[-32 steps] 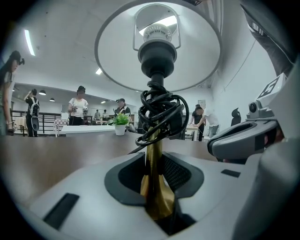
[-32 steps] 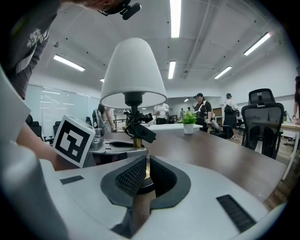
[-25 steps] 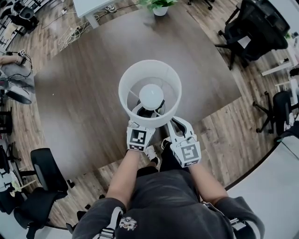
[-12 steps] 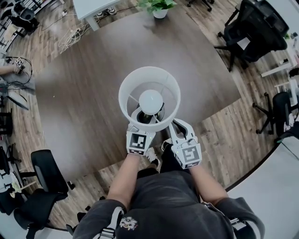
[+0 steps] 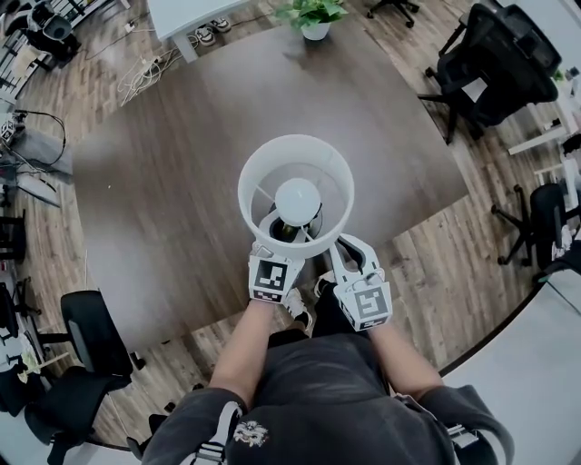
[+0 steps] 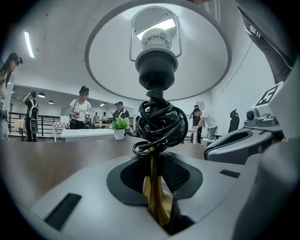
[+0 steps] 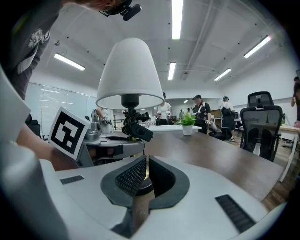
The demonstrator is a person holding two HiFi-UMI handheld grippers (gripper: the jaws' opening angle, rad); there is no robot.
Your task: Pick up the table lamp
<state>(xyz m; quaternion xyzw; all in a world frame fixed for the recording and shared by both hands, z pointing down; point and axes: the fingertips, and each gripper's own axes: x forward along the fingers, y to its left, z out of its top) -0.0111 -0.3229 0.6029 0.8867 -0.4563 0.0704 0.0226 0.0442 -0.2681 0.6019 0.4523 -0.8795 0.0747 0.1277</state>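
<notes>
near the front edge of the wide dark-brown wooden desk (image 5: pixel 172 191) is one table lamp with a white drum shade (image 5: pixel 297 242), seen from above with its single round white bulb (image 5: pixel 298 200) showing through the open top. whether its foot sits on the desk is hidden under the shade.

two hand-held grippers reach in under the shade from the person's side. the left hand-held gripper (image 6: pixel 153 168) is pinching the lamp's brass-coloured stem (image 6: pixel 155 199) between its black pads. one tangle of black cord (image 6: pixel 157 124) is wound round the stem just above the pads and below the black socket (image 6: pixel 157 65).

the right hand-held gripper (image 7: pixel 146 162) sits just beside the left one, its pads pressed almost together with only a thin slit between them. a sliver of brass colour and a dark rounded piece show in that slit; i cannot tell whether the pads touch either.

the desk's near edge runs under the two grippers, so the lamp is close to that edge. the dark top spreads wide to the left, right and far side of the shade. one small potted green plant in a white pot (image 5: pixel 313 16) stands at the far edge, well apart from the lamp.

off the desk, three black office chairs can be counted: one at upper right (image 5: pixel 495 54), one at the right edge (image 5: pixel 540 218), one at lower left (image 5: pixel 91 336).
</notes>
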